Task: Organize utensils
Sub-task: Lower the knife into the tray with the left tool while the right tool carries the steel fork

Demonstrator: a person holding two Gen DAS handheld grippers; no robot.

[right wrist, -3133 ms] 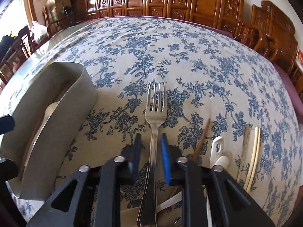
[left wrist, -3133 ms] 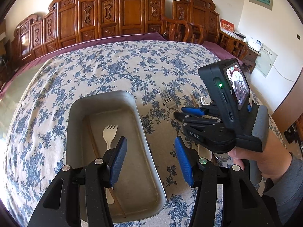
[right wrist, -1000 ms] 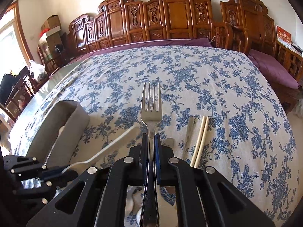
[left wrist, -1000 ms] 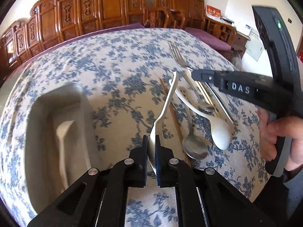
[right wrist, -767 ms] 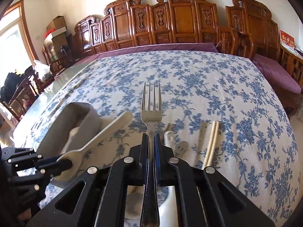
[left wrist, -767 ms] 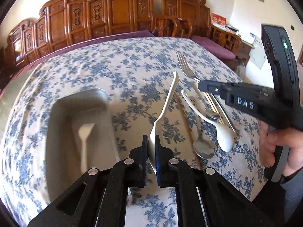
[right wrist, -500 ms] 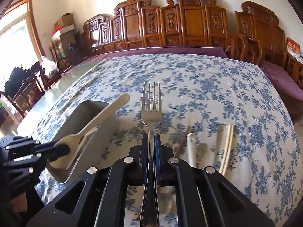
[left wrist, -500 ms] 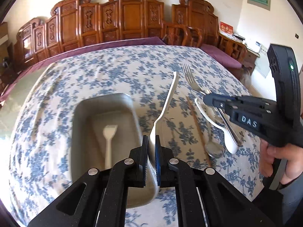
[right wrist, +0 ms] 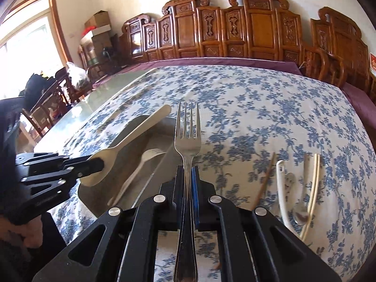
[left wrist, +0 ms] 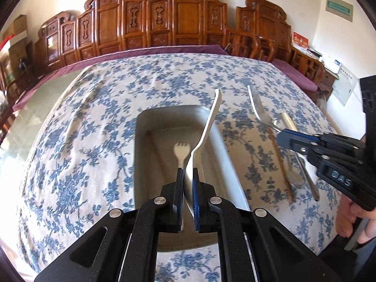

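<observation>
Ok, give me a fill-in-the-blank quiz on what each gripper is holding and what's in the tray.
1. The left gripper is shut on a pale ____.
2. The right gripper is shut on a metal ____.
3. Inside the tray lies a pale ____.
4. The chopsticks lie on the ____.

Missing words: spoon; fork; fork; tablecloth

Your left gripper [left wrist: 188, 178] is black with round silver screws and a blue pad on one finger. Your right gripper [right wrist: 188, 176] looks the same, and white letters "DAS" are printed on its side
</observation>
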